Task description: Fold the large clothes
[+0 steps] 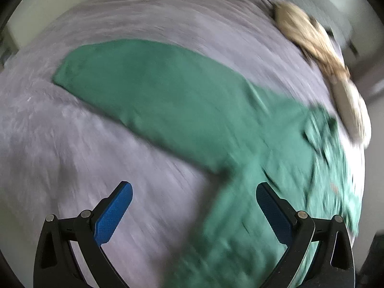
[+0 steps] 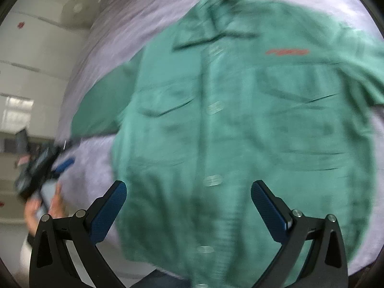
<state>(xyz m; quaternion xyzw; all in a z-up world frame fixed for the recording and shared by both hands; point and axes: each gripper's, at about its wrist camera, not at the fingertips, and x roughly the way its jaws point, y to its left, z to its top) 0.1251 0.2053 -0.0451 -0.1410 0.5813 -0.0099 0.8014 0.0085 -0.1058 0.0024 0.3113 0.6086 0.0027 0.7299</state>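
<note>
A green button-up shirt (image 2: pixel 240 132) lies face up and spread flat on a lilac-grey bed cover (image 2: pixel 96 148). It has a collar, two chest pockets and small red lettering. Its long sleeve (image 1: pixel 148 88) stretches out to the left in the left wrist view. My left gripper (image 1: pixel 194 189) is open and empty above the bed cover (image 1: pixel 72 144), beside the sleeve's armpit. It also shows in the right wrist view (image 2: pixel 60 165), held in a hand at the bed's left edge. My right gripper (image 2: pixel 188 189) is open and empty above the shirt's lower front. Both views are motion-blurred.
A tan, crumpled garment (image 1: pixel 319 55) lies at the far right edge of the bed. White walls and a window (image 2: pixel 16 112) show beyond the bed's left side.
</note>
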